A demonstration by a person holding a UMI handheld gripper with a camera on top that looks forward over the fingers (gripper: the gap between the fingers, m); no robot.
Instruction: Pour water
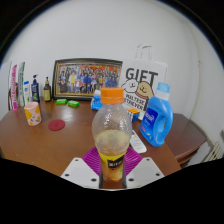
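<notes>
Item: gripper [112, 172], two pale fingers with magenta pads [96, 160], clenched on the lower body of a bottle; both fingers press against its sides.

Item: bottle [111, 135], clear plastic, orange cap [112, 96], upright between the fingers, holding amber liquid in its lower part, with a dark label near the base. Whether its base touches the surface cannot be told.

Item: tabletop [50, 150], brown wood, round-edged, beneath and ahead of the gripper.

Item: blue detergent jug [158, 118], with handle and blue cap, just beyond the bottle to the right, standing on the tabletop.

Item: white paper bag [142, 85] printed "GIFT", upright beyond the bottle, behind the jug.

Item: framed picture [86, 76], leaning at the wall far ahead and left of the bottle.

Item: pink cup [33, 113], ahead to the left, well apart from the fingers.

Item: red round coaster [56, 125], flat on the tabletop, near the cup, between it and the bottle.

Item: small green blocks [67, 102], lying before the framed picture.

Item: dark small bottles [40, 90], upright, far left by the wall.
</notes>
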